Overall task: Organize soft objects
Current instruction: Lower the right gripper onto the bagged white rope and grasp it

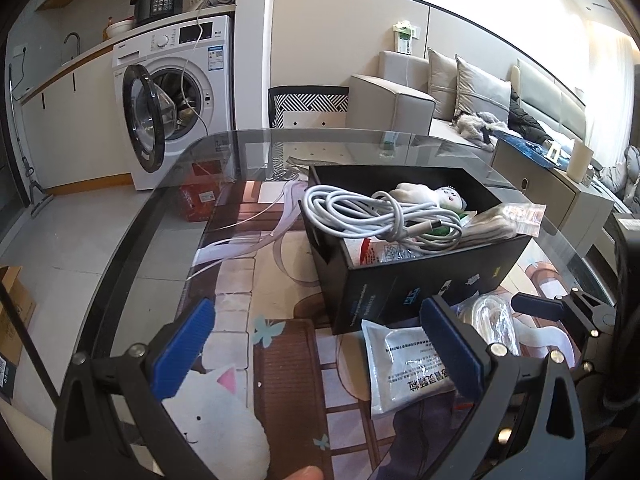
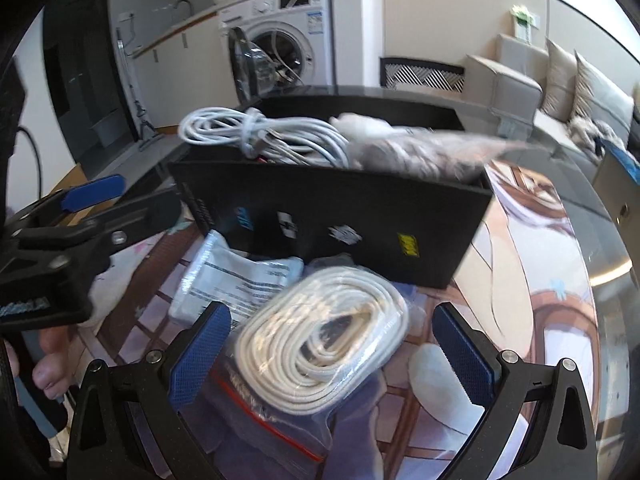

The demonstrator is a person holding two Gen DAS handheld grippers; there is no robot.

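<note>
We line our right gripper (image 2: 332,356), jaws wide, over the bagged cord (image 2: 320,340); next clamp it, lift into the box (image 2: 340,216); left gripper (image 1: 316,344) idles wide

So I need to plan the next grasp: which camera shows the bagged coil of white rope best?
The right wrist view: the bagged rope coil lies whole on the table between the open right gripper fingers. The left wrist view shows only a sliver behind its own gripper finger.

There is one black box (image 1: 404,276), one white cable bundle (image 1: 372,210) and one small plush doll (image 1: 432,196) inside it, two bagged items beside it: one cord coil (image 2: 324,336), one white packet (image 1: 404,364).
</note>
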